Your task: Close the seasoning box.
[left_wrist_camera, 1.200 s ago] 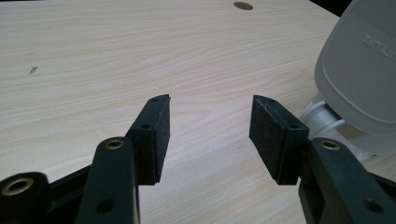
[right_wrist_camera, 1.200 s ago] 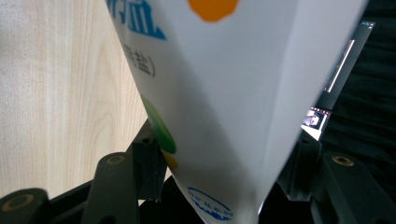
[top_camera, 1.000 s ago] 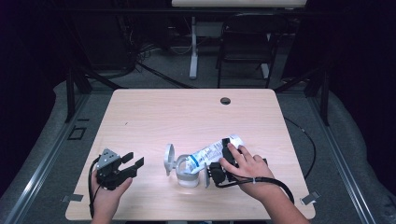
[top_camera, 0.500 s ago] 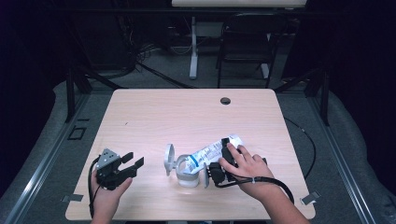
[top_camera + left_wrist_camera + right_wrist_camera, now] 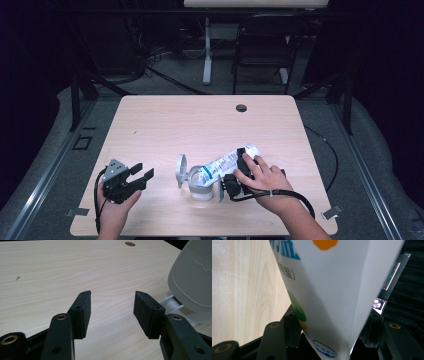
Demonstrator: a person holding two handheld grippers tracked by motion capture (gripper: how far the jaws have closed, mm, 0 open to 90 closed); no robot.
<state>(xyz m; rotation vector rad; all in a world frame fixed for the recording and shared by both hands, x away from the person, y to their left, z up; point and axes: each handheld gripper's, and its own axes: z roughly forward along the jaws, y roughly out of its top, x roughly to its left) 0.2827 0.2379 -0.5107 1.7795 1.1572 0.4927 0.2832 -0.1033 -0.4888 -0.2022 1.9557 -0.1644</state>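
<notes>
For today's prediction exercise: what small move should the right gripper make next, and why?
Probably tip the bag a little further. The right gripper grips it, tilted with its mouth at the open container, lid flipped aside, while the left gripper waits open.

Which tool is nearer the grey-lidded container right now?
Right. The right tool holds a white bag tipped over the container, right beside it. The left tool rests open to the container's left, apart from it, with bare table between.

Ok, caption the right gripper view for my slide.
Right gripper clamps a white printed bag tilted above the pale wooden table.
</notes>
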